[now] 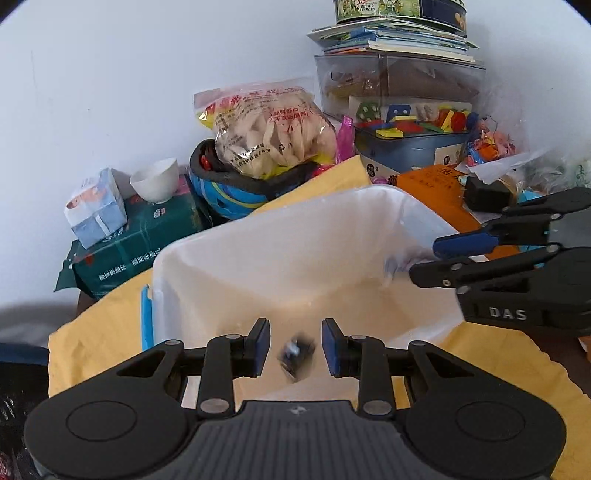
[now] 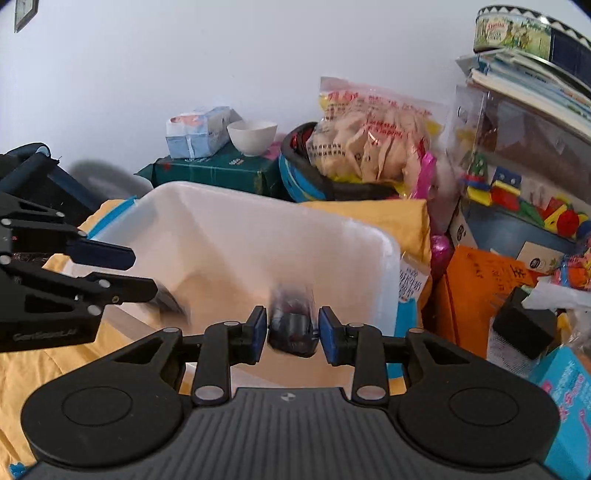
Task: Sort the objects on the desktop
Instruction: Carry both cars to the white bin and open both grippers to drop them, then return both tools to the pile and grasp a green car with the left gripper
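A white translucent bin stands on a yellow cloth, and both grippers hover over its open top. My left gripper is open. A small dark object, blurred, sits in the gap clear of both blue pads. My right gripper is open too, with a dark rounded object smeared by motion between its pads and a sliver of space on each side. Each gripper shows in the other's view: the right gripper at the bin's right rim, the left gripper at its left rim with a dark blur just below its tips.
Clutter rings the bin along the wall: a snack bag in a blue helmet, a white bowl on a green pack, a tissue pack, clear boxes of coloured toy blocks, a cookie tin, an orange box.
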Tool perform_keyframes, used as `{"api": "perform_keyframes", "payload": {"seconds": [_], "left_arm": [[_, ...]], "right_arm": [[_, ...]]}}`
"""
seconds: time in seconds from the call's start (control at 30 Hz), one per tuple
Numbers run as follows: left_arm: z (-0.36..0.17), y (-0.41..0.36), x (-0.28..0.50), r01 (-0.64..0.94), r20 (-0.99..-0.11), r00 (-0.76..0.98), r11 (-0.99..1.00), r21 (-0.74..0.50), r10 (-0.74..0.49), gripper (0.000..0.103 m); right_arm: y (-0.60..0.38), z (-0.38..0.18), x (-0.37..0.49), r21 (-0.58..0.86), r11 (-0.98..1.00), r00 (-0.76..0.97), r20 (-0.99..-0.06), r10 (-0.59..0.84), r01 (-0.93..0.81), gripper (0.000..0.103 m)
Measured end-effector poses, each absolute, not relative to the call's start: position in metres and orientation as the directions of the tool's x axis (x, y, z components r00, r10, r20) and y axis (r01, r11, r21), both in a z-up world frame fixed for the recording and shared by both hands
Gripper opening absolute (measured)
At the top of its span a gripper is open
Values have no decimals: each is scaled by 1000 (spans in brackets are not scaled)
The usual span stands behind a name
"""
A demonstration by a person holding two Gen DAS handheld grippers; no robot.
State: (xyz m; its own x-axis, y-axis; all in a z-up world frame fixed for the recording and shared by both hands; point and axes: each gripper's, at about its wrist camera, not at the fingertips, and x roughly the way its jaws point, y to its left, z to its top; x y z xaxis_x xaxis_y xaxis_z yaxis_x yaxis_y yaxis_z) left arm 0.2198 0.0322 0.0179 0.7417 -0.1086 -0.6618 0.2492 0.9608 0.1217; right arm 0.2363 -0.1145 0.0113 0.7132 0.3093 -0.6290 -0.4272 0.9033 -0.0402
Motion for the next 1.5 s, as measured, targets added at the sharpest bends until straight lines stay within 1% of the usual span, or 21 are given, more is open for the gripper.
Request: {"api": "perform_keyframes", "payload": {"seconds": [0.1,0.2,0.23,0.3,0.43,0.57,0.67,0.73,0.8,0.83,0.9,1.0,1.07,1.1,1.17,1.27,1.33,1.37,1.4,1.5], "left_arm": [[30,37,199,246,-638,758,965,87,-135,36],[42,42,167,259,-621,767,964,66,-164,44],[42,43,155,261,-618,769,963,69,-164,48],[36,44,130,271,-641,748,961,58,-173,49],[9,36,85,299,-715,673,954,27,-191,50],[-21,24,49,312,-776,595,950,-19,-210,51],[-35,19,35,308,-804,549,950,-60,-229,51],[-42,15,28,318,-812,533,946,-69,-238,55],[-50,11,23,323,-830,516,946,-40,-211,56],[-53,10,21,337,-831,514,941,-33,-213,56],[-56,4,15,367,-823,535,930,21,-193,56],[-55,-7,11,449,-799,583,878,164,-149,55],[-56,-16,12,511,-781,613,814,276,-120,55],[-57,-19,13,540,-781,613,785,304,-119,53],[-59,-27,12,613,-783,607,709,349,-139,52],[-67,-36,16,688,-802,571,634,352,-175,50],[-77,-40,23,705,-820,553,609,364,-149,32],[-82,-42,26,704,-820,557,600,380,-133,31],[-83,-43,29,696,-815,565,603,389,-127,28],[-76,-39,43,685,-834,527,662,304,-162,25]], "right_arm": [[-122,20,221,-15,903,726,-600,336,-430,35],[-137,30,191,38,894,725,-570,386,-446,36],[-143,31,180,59,890,718,-567,403,-453,40],[-151,28,158,85,886,703,-576,418,-457,44],[-163,1,112,91,885,642,-655,398,-456,46],[-173,-33,81,154,894,544,-746,385,-421,46],[-173,-53,59,155,897,492,-791,364,-414,46],[-168,-60,47,164,887,463,-804,374,-432,46],[-160,-62,40,167,864,440,-805,397,-475,45],[-154,-61,36,147,857,442,-806,393,-493,45],[-142,-58,32,84,843,466,-802,374,-532,45],[-128,-58,26,2,804,495,-787,368,-594,44],[-124,-61,29,-50,803,520,-785,335,-593,41],[-125,-62,35,-53,819,526,-789,316,-571,37],[-131,-63,44,-50,836,536,-788,303,-546,34],[-139,-59,44,-95,847,578,-770,270,-523,34],[-145,-58,43,-60,862,574,-769,281,-503,34],[-148,-58,43,-39,868,569,-769,290,-495,34],[-150,-59,41,-26,873,566,-771,292,-487,34],[-152,-64,38,-29,879,561,-780,279,-477,35]]}}
